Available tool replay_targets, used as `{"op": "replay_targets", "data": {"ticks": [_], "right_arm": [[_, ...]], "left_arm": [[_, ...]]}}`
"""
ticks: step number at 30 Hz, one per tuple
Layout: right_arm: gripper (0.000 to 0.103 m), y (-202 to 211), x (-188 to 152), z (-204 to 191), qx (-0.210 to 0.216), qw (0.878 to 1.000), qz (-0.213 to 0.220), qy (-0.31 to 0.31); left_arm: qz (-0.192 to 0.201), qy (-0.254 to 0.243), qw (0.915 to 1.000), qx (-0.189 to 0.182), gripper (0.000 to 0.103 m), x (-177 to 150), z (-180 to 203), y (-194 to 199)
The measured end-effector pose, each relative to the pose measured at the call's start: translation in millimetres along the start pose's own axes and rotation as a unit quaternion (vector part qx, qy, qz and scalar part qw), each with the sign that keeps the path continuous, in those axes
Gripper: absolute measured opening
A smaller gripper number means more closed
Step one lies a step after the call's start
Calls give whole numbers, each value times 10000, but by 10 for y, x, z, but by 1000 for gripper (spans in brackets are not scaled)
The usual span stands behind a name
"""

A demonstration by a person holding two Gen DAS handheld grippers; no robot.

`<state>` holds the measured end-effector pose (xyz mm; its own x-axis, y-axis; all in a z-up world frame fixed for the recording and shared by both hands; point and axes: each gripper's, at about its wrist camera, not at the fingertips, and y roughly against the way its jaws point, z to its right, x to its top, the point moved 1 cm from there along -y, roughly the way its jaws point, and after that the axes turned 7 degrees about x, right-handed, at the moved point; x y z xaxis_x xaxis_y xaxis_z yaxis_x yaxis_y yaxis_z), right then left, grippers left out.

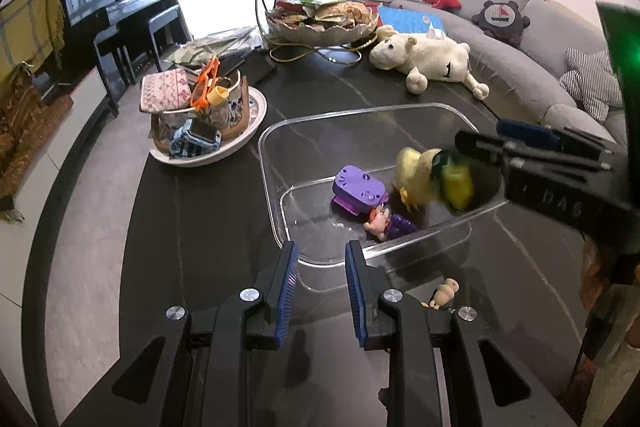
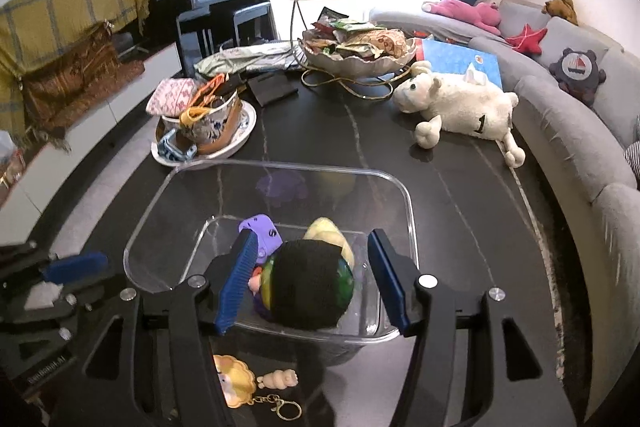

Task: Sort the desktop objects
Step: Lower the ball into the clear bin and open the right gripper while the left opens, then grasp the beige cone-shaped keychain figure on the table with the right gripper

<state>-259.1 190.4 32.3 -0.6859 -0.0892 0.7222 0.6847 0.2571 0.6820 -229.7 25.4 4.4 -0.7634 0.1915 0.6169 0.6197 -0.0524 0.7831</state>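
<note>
A clear plastic bin [image 1: 360, 115] [image 2: 280, 167] stands on the dark table. Inside it lie a purple toy [image 1: 360, 189], a small purple-and-pink figurine [image 1: 386, 223] and a cream duck [image 1: 412, 175]. My right gripper [image 2: 312, 239] hangs over the bin's near end, jaws apart. Between them sits a round toy with a black fuzzy top and a green-yellow body [image 2: 312, 283], blurred in the left wrist view; neither pad touches it. My left gripper [image 1: 322, 255] is at the bin's near rim, pads close together with nothing between. A yellow plush keychain [image 2: 234, 383] and a beige figure [image 2: 280, 379] lie outside the bin.
A plate with a cup full of odds and ends [image 1: 208, 115] stands left of the bin. Behind it are a white sheep plush [image 1: 428, 61] and a tiered snack stand [image 1: 320, 19]. A grey sofa [image 1: 520, 47] curves along the right side.
</note>
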Motion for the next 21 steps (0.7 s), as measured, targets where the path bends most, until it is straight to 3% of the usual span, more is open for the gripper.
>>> {"op": "replay_targets", "data": {"ticks": [11,21], "right_arm": [[54,284,-146,-103,-23,9997,44,235],[54,470,-489,-225,-139,9989,-85,444]], "left_arm": [[-36,9,10000,-44,39,-70,47,66],[-112,-21,9999,27,40,-230,40,225]]}}
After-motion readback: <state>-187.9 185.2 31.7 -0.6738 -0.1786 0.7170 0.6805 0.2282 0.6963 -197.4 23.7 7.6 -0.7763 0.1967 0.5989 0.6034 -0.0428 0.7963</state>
